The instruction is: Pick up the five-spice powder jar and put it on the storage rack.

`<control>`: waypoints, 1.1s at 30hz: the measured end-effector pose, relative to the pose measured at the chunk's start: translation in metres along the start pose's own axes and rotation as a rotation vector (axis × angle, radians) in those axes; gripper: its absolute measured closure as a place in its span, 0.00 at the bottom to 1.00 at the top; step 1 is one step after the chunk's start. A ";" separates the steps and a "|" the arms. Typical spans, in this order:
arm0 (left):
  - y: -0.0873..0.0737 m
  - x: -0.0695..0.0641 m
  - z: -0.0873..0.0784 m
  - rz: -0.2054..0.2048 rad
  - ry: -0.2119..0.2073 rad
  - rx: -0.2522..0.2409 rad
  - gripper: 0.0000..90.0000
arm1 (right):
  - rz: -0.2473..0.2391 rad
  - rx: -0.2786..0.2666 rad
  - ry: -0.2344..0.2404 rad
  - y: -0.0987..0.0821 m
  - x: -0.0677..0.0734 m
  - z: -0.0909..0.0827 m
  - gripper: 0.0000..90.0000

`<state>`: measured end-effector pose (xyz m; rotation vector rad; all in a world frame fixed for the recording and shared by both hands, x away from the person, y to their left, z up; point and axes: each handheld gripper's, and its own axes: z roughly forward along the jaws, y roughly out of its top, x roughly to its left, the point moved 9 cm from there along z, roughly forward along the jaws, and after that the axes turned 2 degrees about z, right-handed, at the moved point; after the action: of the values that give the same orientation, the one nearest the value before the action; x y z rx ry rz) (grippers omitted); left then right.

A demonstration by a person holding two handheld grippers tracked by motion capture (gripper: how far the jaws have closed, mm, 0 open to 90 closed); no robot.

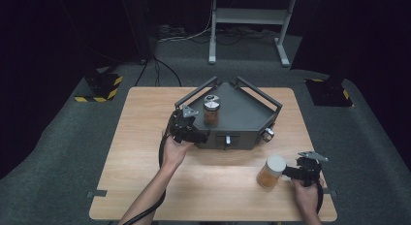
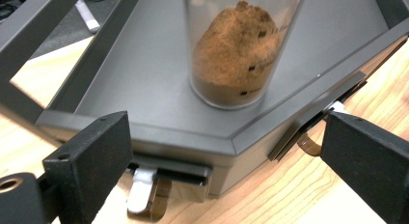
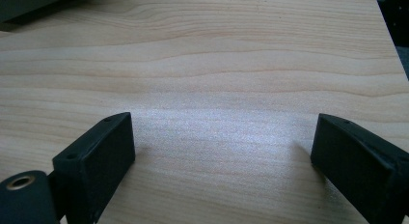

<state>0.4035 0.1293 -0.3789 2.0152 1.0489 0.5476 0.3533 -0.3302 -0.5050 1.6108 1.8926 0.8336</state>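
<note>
A grey metal tray (image 1: 247, 116) with raised rails stands at the back middle of the wooden table (image 1: 145, 152). In it stands a clear jar of brown powder (image 1: 211, 113) with a silver lid. My left gripper (image 1: 199, 134) is at the tray's front left corner, open. In the left gripper view its jaws (image 2: 226, 137) straddle the tray's front edge (image 2: 144, 74), and the jar (image 2: 231, 55) stands beyond them, untouched. A second jar of brown powder (image 1: 270, 171), white-lidded, stands on the table just left of my right gripper (image 1: 286, 171). In the right gripper view that gripper (image 3: 222, 132) is open over bare wood.
Small latches (image 1: 225, 139) and a knob (image 1: 268, 134) stick out of the tray's front wall. Behind the table are a white frame's legs (image 1: 249, 21), floor cables (image 1: 160, 70) and two yellow-and-black striped bases (image 1: 104, 84). The table's right edge lies close to my right hand.
</note>
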 end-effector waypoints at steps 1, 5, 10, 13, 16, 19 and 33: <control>-0.002 0.000 -0.001 -0.003 0.004 -0.004 0.05 | 0.000 0.000 0.000 0.000 0.000 0.000 0.09; -0.013 0.000 -0.005 -0.014 0.015 -0.012 0.05 | 0.000 0.000 0.000 0.000 0.000 0.000 0.09; -0.031 0.001 -0.008 -0.027 0.010 -0.019 0.06 | 0.000 0.000 0.000 0.000 0.000 0.000 0.09; -0.043 0.000 -0.006 -0.034 0.002 -0.005 0.06 | 0.000 0.000 0.000 0.000 0.000 0.000 0.09; -0.054 -0.001 -0.003 -0.034 -0.001 0.017 0.06 | 0.000 0.000 0.000 0.000 0.000 0.000 0.09; -0.064 -0.003 0.001 -0.035 -0.005 0.032 0.06 | 0.000 0.000 0.000 0.000 0.000 0.000 0.09; -0.105 -0.016 0.026 -0.028 -0.014 0.109 0.06 | 0.000 0.001 0.000 0.000 0.000 0.000 0.09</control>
<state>0.3607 0.1417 -0.4781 2.0929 1.1181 0.4693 0.3533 -0.3301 -0.5050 1.6112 1.8928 0.8329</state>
